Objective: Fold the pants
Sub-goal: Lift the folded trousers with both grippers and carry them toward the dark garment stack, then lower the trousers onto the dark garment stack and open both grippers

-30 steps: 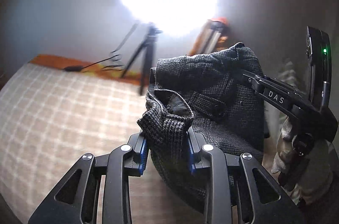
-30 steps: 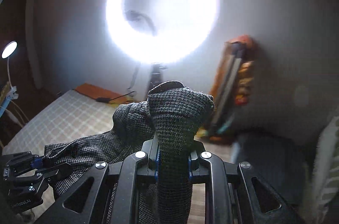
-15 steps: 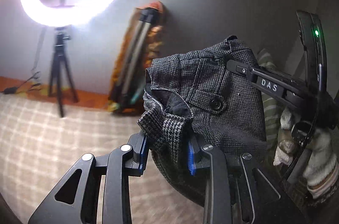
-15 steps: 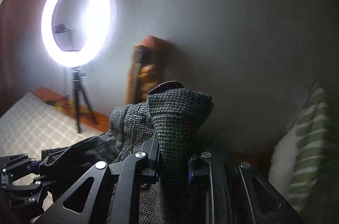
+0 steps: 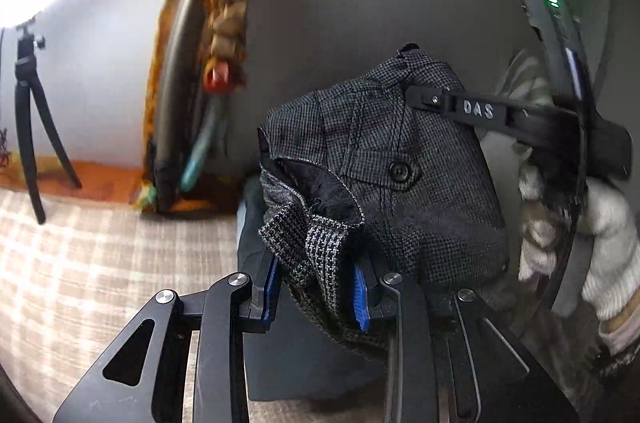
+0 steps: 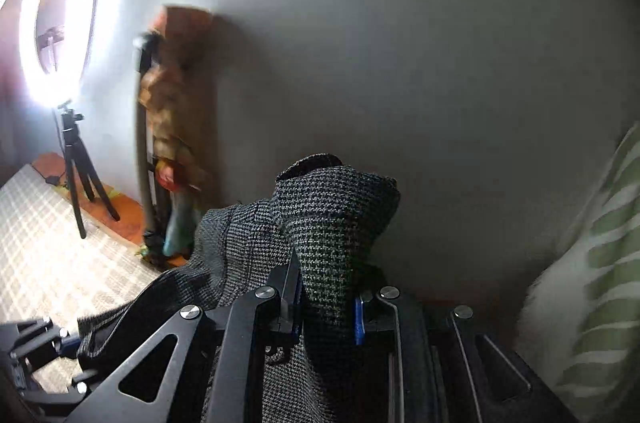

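The dark grey houndstooth pants hang bunched in the air between both grippers, with a black button on a pocket flap facing the left wrist view. My left gripper is shut on a fold of the waistband. My right gripper is shut on another bunch of the pants. The right gripper also shows in the left wrist view, gripping the cloth's upper right, held by a white-gloved hand. The left gripper shows at the lower left of the right wrist view.
A checked beige bed cover lies below at left. A dark flat object lies under the pants. A ring light on a tripod and a leaning orange bundle stand by the grey wall. A green striped pillow is at right.
Both grippers have swung to the right with the pants held; the ring light has slid to the left edge of both views and the striped pillow has come into sight.
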A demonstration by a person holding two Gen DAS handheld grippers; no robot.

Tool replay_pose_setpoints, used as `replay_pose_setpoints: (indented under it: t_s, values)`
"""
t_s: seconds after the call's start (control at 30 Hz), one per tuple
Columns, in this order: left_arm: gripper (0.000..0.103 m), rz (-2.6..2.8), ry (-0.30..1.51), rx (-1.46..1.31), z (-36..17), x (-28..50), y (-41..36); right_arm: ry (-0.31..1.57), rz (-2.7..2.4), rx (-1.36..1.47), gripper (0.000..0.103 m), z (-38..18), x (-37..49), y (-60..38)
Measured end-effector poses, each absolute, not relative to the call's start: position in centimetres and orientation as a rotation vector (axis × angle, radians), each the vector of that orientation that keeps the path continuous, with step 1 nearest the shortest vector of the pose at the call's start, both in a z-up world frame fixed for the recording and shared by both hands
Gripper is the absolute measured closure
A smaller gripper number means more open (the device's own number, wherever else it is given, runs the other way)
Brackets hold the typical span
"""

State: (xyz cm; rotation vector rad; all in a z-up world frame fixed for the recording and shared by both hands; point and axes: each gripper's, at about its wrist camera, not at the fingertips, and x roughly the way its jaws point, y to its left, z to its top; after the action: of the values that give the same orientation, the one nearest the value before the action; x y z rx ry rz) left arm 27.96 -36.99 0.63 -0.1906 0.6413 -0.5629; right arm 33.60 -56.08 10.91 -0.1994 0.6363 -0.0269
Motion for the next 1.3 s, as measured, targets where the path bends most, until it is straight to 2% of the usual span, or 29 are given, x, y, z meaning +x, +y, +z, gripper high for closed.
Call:
replay_pose_setpoints:
  t_s: [0.2,0.33,0.4,0.47,0.5,0.53,0.57,0.67,0.93,1.3]
  values:
    - [0.075,-0.541,0.690,-0.189,-1.8,29.1,-37.2,0.728,-0.039,-0.134,0.085,5.1,37.1,-59.1]
    - [0.071,-0.554,0.702,-0.180,-1.8,29.1,-37.3,0.757,-0.055,-0.055,0.080,3.8,37.8,-61.2]
    - [0.066,-0.555,0.720,-0.185,-1.9,29.2,-37.0,0.772,-0.075,-0.059,0.073,3.5,38.0,-61.5]
    - [0.056,-0.540,0.738,-0.182,-1.7,29.2,-36.8,0.791,-0.117,-0.071,0.054,3.3,38.2,-61.8]
    - [0.050,-0.525,0.752,-0.174,-1.7,29.3,-36.6,0.798,-0.150,-0.075,0.041,3.3,38.3,-62.0]
    - [0.041,-0.508,0.765,-0.163,-1.7,29.2,-36.5,0.792,-0.196,-0.080,0.037,3.5,38.1,-62.2]
    - [0.036,-0.496,0.770,-0.153,-1.7,29.1,-36.5,0.783,-0.213,-0.074,0.036,3.8,37.8,-62.4]
    - [0.036,-0.460,0.779,-0.135,-1.4,28.9,-35.4,0.766,-0.221,-0.051,0.021,4.8,36.6,-62.4]
    - [0.035,-0.441,0.789,-0.137,1.0,26.8,-32.1,0.718,-0.211,-0.036,0.017,8.2,31.2,-59.7]
    - [0.035,-0.443,0.750,-0.128,3.7,22.5,-28.0,0.676,-0.198,-0.009,0.016,12.5,23.8,-55.3]
